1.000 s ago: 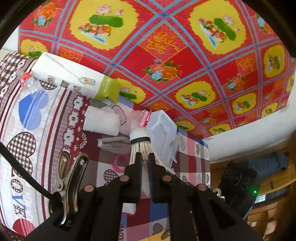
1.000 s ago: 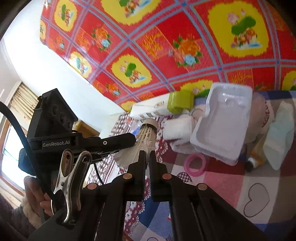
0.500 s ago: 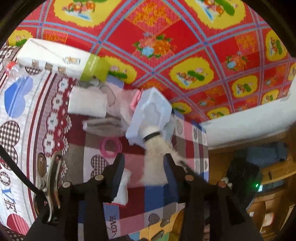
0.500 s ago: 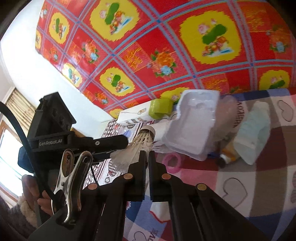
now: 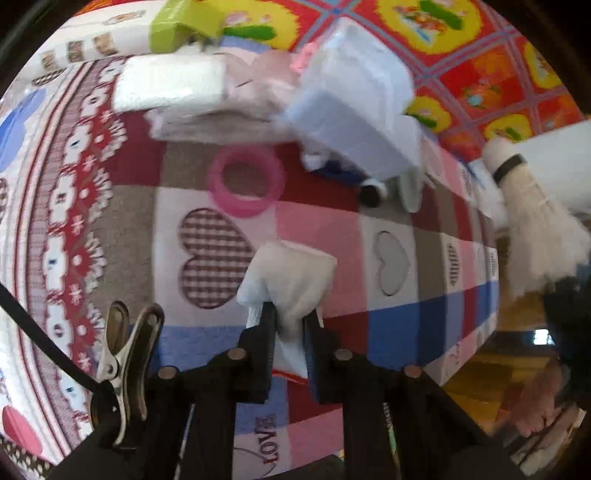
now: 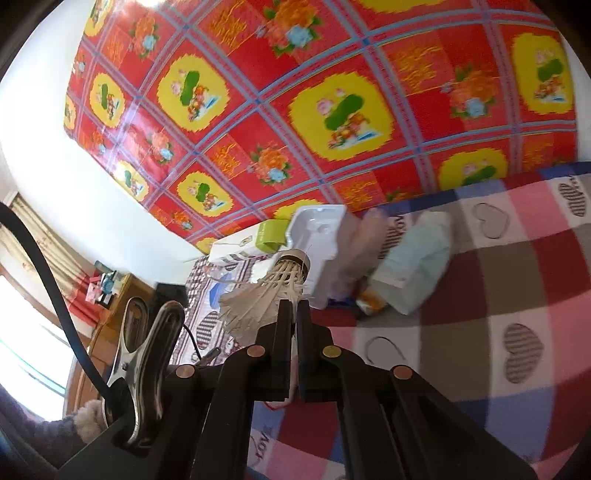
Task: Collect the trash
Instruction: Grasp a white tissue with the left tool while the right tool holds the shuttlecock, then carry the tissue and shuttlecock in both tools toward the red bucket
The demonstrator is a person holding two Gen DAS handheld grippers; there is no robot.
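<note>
- Two grippers in play here, and we've got something in each.
- Our left gripper (image 5: 290, 317) points steeply down at the patchwork heart-print blanket (image 5: 399, 332). Its fingers are closing on a crumpled white paper tissue (image 5: 291, 277), which sits pinched between the pads with its far end resting on the blanket.
- Our right gripper (image 6: 294, 314) has its fingers clamped tight on a white feathered shuttlecock (image 6: 266, 295), held by the feather end with the cork tip pointing away from us. In the left view the same shuttlecock (image 5: 532, 218) shows up off to the right, beyond the blanket's edge.
- The rest of the trash pile sits further back on the blanket: a pink plastic ring (image 5: 246, 180), a white moulded plastic tray (image 5: 354, 107) tipped on its side, a folded white paper wad (image 5: 170, 85), and a long white carton with a green end (image 5: 177, 26) right against the wall.
- In the right view we also spot a pale blue-green packet (image 6: 417, 266) lying just beside the tray.
- A red and yellow floral cloth (image 6: 332, 110) covers the wall behind it all.
</note>
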